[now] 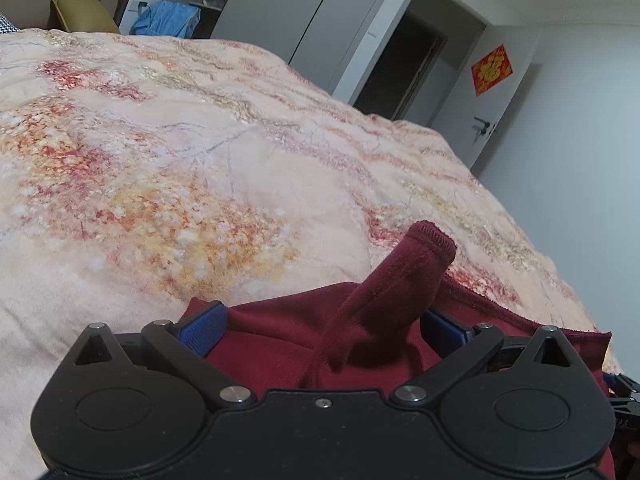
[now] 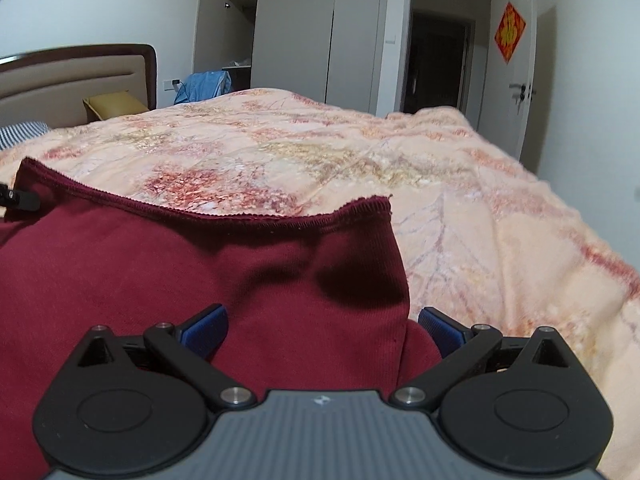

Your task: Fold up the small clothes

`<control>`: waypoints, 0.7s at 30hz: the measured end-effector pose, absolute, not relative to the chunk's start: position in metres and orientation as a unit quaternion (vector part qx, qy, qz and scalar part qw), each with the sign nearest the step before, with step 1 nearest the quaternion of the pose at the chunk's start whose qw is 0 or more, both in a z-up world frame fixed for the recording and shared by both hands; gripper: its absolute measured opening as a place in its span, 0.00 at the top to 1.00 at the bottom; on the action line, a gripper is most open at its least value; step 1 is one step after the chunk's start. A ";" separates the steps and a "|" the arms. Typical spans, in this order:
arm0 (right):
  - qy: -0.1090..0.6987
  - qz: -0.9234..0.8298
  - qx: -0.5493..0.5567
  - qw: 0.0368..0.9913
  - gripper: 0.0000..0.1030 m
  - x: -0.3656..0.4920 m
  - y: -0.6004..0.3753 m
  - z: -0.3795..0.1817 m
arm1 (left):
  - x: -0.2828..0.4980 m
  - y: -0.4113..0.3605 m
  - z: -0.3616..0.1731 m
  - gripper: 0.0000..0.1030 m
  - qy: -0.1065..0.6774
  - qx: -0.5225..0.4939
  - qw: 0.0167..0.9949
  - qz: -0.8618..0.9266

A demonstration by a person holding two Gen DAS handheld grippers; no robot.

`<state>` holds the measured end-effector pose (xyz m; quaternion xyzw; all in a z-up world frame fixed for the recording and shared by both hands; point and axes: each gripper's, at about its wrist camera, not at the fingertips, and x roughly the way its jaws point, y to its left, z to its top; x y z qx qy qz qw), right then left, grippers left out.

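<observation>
A dark red garment [image 1: 280, 340] lies on the bed's floral blanket [image 1: 180, 160]. In the left wrist view a rolled sleeve or corner [image 1: 400, 276] of it sticks up between the wide-apart blue pads [image 1: 204, 328] of my left gripper [image 1: 324, 328], which is open over the cloth. In the right wrist view the same garment [image 2: 180, 264] spreads flat, its hemmed edge [image 2: 240, 212] facing away. My right gripper [image 2: 320, 328] is open, its blue pads [image 2: 206, 328] wide apart over the garment's right edge. The left gripper's tip [image 2: 18, 198] shows at the far left.
The blanket [image 2: 460, 200] covers the bed ahead and to the right. A headboard [image 2: 80, 72], a yellow pillow [image 2: 114, 106] and a blue cloth [image 2: 204, 86] lie at the far end. White wardrobes [image 2: 296, 32], a dark doorway [image 2: 436, 52] and a door [image 2: 524, 76] stand beyond.
</observation>
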<state>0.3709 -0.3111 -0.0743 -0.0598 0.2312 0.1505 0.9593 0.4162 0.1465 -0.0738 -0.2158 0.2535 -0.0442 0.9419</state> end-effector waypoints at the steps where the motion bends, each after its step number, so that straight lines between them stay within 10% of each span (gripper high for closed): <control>1: 0.235 0.154 -0.051 0.958 0.00 0.373 -0.314 -0.074 | 0.416 0.146 -0.074 0.01 0.251 -0.217 0.942 -0.044; 21: 0.218 0.156 0.086 0.960 0.00 0.371 -0.357 -0.075 | 0.411 0.150 -0.076 0.01 0.240 -0.227 0.943 -0.049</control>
